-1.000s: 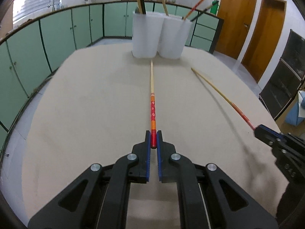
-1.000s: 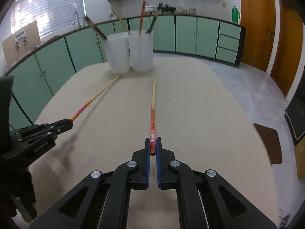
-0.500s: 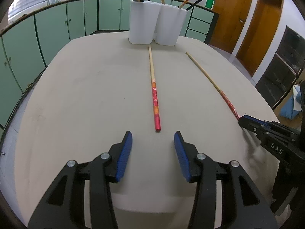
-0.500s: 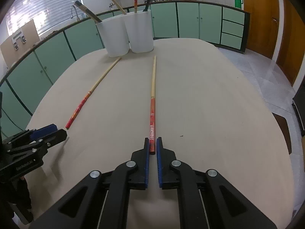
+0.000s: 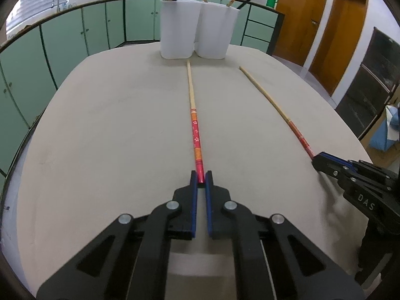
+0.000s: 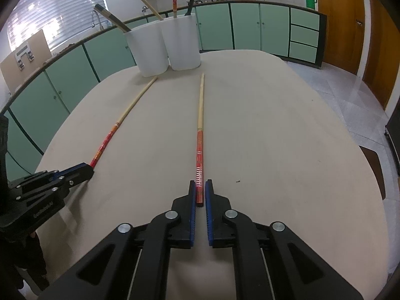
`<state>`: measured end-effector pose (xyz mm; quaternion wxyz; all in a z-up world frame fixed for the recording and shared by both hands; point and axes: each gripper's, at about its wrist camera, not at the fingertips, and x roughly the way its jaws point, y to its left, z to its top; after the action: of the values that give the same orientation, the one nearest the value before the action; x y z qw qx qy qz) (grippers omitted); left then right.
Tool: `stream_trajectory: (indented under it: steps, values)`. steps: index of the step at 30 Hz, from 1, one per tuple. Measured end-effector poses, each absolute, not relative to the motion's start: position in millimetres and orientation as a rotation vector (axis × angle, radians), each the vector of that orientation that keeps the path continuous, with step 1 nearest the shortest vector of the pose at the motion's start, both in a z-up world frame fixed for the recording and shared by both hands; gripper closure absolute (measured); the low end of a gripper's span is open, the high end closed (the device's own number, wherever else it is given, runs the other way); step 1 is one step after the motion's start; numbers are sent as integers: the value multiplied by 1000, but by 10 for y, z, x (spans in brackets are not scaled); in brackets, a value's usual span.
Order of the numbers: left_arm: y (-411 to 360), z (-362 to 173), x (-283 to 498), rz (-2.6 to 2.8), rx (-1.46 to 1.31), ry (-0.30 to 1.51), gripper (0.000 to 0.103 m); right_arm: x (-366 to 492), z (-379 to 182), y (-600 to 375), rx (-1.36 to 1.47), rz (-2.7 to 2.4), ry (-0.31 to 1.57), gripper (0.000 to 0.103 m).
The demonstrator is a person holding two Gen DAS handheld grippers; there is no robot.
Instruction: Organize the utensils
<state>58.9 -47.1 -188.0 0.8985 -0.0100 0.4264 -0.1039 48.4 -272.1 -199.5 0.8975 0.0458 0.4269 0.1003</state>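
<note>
Two long chopsticks with red patterned ends lie on the beige table (image 5: 100,137), tips pointing at two white holders (image 5: 178,27) (image 5: 215,30). My left gripper (image 5: 201,175) is shut on the red end of the left chopstick (image 5: 195,130). To its right, my right gripper (image 5: 318,158) holds the end of the right chopstick (image 5: 275,105). In the right wrist view my right gripper (image 6: 200,187) is shut on the right chopstick (image 6: 200,125), and my left gripper (image 6: 87,171) grips the left chopstick (image 6: 120,122). Both chopsticks rest flat on the table.
The white holders (image 6: 150,47) (image 6: 183,42) stand side by side at the table's far edge with several chopsticks upright in them. Green cabinets curve around behind. Wooden doors (image 5: 300,17) and a dark shelf unit (image 5: 367,85) are to the right.
My left gripper let go of the red end, opened wide and drew back, then came forward and shut on the same end again. The right gripper kept its grip.
</note>
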Motion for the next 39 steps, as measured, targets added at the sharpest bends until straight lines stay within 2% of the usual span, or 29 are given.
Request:
stream_trajectory:
  steps: [6,11,28,39]
  values:
    - [-461,-1822,552,-211,-40,866,98,486,-1986,-2701,77,200,883,97]
    - [-443,-1550,460,-219,-36,807,98,438,-1816,-2778,98,213,843,97]
    - [-337,-208,513,-246,-42,512,98,641,-289,-2864,26,298,550,97]
    - [-522,-13,823,-290,12,483,98,1046,7,-2722,27,358,551,97]
